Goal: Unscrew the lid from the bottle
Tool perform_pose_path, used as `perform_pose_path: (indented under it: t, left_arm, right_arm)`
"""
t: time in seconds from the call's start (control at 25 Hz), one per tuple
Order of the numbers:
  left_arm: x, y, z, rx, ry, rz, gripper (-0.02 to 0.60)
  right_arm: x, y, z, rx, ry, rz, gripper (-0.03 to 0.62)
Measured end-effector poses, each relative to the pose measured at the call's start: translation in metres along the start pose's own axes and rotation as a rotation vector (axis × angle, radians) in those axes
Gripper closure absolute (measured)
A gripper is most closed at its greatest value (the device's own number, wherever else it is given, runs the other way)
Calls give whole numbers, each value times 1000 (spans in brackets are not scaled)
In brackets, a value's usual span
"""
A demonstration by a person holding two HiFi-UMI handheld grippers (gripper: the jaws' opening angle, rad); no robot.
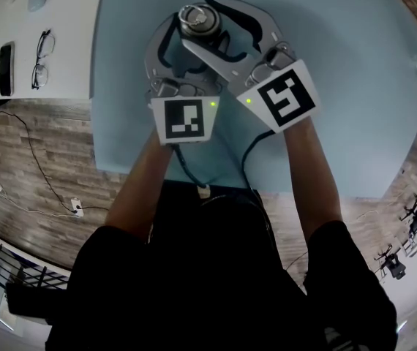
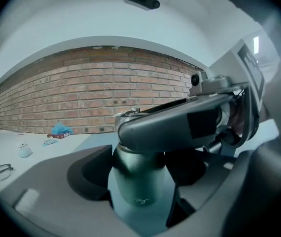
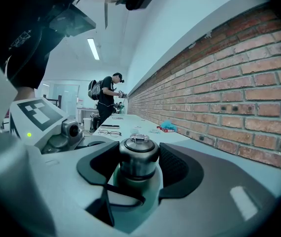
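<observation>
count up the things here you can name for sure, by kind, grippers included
bottle: 1
lid: 1
grippers: 2 (left gripper, jaws on the bottle; right gripper, jaws on the lid)
eyeglasses: 1
phone: 1
total: 6

A lab-like workroom: brick wall (image 3: pixel 239 83), long pale worktops (image 3: pixel 130 124), ceiling strip light (image 3: pixel 93 49), person (image 3: pixel 106 100) working behind.

From above, the left claw (image 1: pixel 192 41) and right claw (image 1: pixel 207 28) cover the bottle (image 2: pixel 139 181); only its lid (image 1: pixel 196 18) shows. Looking along the left claw, the right one's jaw hides most of the lid. Beyond, a blue thing (image 2: pixel 60 129) is too small to tell.
</observation>
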State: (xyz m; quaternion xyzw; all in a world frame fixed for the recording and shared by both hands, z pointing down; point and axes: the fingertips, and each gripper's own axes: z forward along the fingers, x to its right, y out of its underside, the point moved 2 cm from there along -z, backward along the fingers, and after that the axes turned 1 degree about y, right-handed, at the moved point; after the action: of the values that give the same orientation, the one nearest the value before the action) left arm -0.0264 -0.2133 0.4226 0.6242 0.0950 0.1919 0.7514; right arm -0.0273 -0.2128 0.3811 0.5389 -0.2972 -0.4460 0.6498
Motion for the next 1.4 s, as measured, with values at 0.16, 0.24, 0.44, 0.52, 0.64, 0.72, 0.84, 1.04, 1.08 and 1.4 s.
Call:
perform_pose_path:
  t: [0.16, 0.24, 0.44, 0.52, 0.64, 0.72, 0.84, 1.04, 1.08, 1.4]
  left_arm:
    - [1, -1, 0, 13, 27, 4, 249]
    - [1, -2, 0, 19, 41, 11, 249]
    - [0, -2, 0, 18, 80, 21, 249]
    - [-1, -3, 0, 21, 96, 27, 249]
    - [-1, -3, 0, 17, 119, 36, 249]
    - [-1, -2, -1, 18, 128, 33, 250]
    - [-1, -2, -2, 27, 144, 38, 250]
    - [-1, -2, -2, 31, 186, 54, 250]
    - [-1, -2, -2, 35, 197, 53, 250]
    - [-2, -3, -2, 53, 307, 82, 250]
  right_arm:
    - [0, -1, -1, 6, 5, 3, 336]
    - [0, -1, -1, 6, 6, 3, 336]
    - [1, -2, -1, 13, 8, 2, 336]
    - [1, -3, 0, 20, 7, 5, 336]
    - [1, -3, 0, 20, 5, 5, 336]
    - [1, -3, 0, 18, 4, 4, 336]
    - [0, -4, 0, 28, 5, 7, 336]
    - [-1, -3, 0, 23, -7, -7, 336]
    - [-1, -3, 0, 21, -9, -7, 336]
    - [0, -3, 0, 21, -27, -16, 336]
